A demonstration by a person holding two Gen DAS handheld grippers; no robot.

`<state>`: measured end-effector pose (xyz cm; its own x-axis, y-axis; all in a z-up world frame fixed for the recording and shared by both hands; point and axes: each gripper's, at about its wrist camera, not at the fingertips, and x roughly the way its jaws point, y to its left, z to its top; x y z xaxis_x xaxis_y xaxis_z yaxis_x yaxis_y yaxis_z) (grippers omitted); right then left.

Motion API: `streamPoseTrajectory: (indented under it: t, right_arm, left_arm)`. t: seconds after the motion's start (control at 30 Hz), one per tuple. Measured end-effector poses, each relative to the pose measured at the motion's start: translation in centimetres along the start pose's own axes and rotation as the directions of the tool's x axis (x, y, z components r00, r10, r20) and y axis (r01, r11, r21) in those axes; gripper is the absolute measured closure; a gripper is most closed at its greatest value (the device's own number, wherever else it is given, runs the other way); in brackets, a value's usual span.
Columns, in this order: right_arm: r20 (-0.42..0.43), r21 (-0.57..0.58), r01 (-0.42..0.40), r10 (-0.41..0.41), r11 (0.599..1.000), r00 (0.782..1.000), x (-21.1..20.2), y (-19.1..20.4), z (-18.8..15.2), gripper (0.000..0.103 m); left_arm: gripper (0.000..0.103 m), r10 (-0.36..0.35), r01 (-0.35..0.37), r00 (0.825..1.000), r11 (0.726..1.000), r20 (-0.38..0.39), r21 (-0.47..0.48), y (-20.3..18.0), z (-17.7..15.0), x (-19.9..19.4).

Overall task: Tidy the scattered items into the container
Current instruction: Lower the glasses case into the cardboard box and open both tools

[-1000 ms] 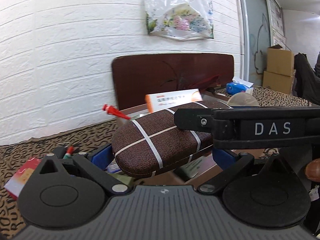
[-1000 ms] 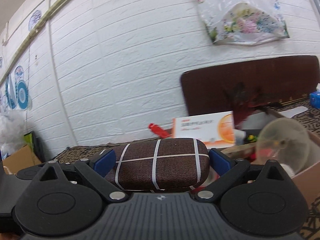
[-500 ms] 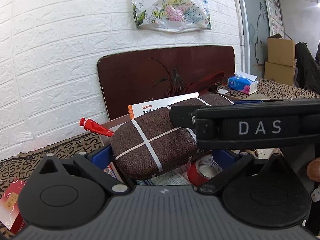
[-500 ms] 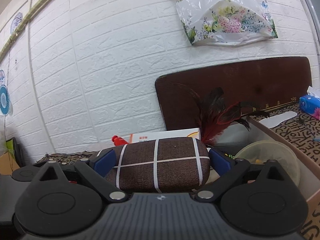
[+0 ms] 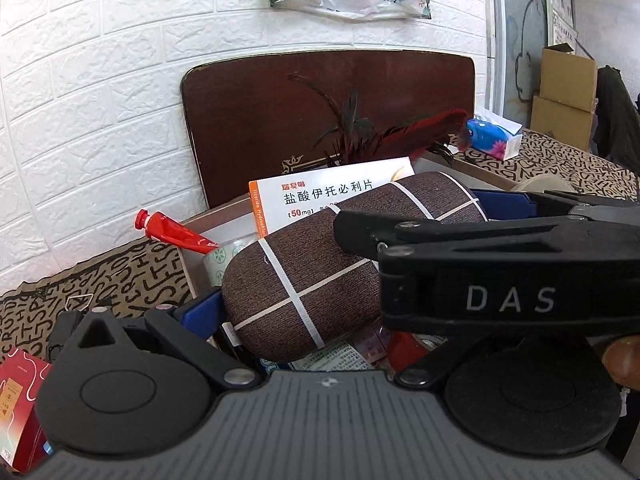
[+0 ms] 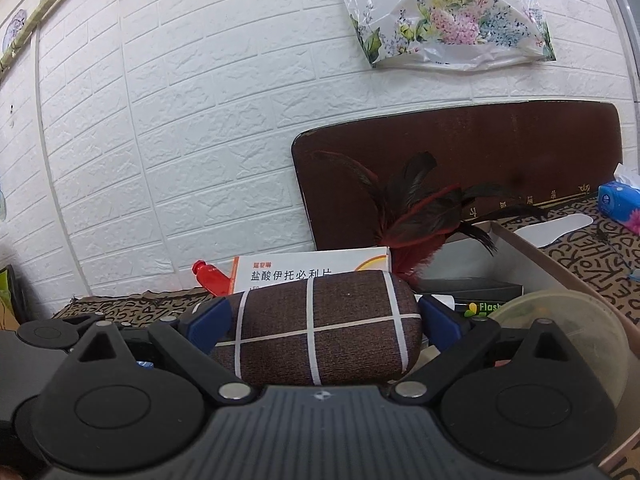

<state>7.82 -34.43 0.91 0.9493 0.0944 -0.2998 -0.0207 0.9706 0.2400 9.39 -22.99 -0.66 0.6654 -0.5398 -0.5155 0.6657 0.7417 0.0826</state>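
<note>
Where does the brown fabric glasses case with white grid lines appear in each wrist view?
Left wrist: brown fabric glasses case sits centre, tilted, partly behind the right gripper's black body.
Right wrist: the case sits low centre, level, clamped between the right gripper pads.
Shared landmark: white and orange medicine box stands just behind the case.

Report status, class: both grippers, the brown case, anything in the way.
Right hand-held gripper shut on brown case, over the box. Left hand-held gripper alongside, grip unclear. Medicine carton and feather crowd the drop spot.
</note>
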Motion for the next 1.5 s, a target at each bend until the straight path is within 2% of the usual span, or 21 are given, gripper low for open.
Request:
streamPoseTrajectory:
  t: [0.27, 0.37, 0.47, 0.57, 0.67, 1.07, 1.3, 1.5]
  right_arm:
    - [-0.013, 0.048, -0.004, 0.005, 0.999, 1.0, -0.6, 0.1, -0.9, 0.0]
    - [-0.012, 0.032, 0.003, -0.003, 0.999, 1.0, -1.0, 0.6, -1.0, 0.0]
    - [-0.011, 0.003, 0.012, -0.012, 1.0, 1.0, -1.3, 1.1, -1.0, 0.0]
    - [-0.001, -0.019, 0.008, -0.008, 1.0, 1.0, -1.9, 1.7, -0.9, 0.0]
    - [0.008, -0.04, -0.005, 0.005, 0.999, 1.0, -2.3, 2.3, -0.8, 0.0]
    - [0.023, -0.059, -0.047, 0.049, 0.997, 0.999, -4.0, 4.7, -1.1, 0.0]
    - [0.045, -0.087, -0.129, 0.133, 0.988, 0.99, -6.4, 8.5, -1.9, 0.0]
    - [0.058, -0.109, -0.219, 0.226, 0.97, 0.972, -9.1, 12.4, -4.4, 0.0]
  left_arm:
    - [0.0, 0.015, -0.015, 1.0, 1.0, 0.015, -0.01, -0.5, 0.1, -0.7]
    - [0.0, 0.034, -0.033, 0.998, 0.999, 0.052, -0.026, -0.9, -0.7, -1.4]
    - [0.0, 0.078, -0.079, 0.994, 0.997, 0.081, 0.015, -1.4, -0.8, -1.5]
    - [0.0, 0.093, -0.095, 0.993, 0.995, 0.074, 0.034, -1.7, -0.7, -1.5]
    - [0.0, 0.085, -0.086, 0.994, 0.996, 0.071, 0.015, -1.3, -0.7, -1.6]
    - [0.0, 0.125, -0.125, 0.988, 0.992, 0.09, -0.004, -0.5, -1.6, -3.5]
    - [0.0, 0.201, -0.195, 0.967, 0.979, 0.155, -0.054, 0.6, -3.8, -7.7]
    - [0.0, 0.283, -0.278, 0.936, 0.959, 0.211, -0.057, 0.9, -7.0, -11.7]
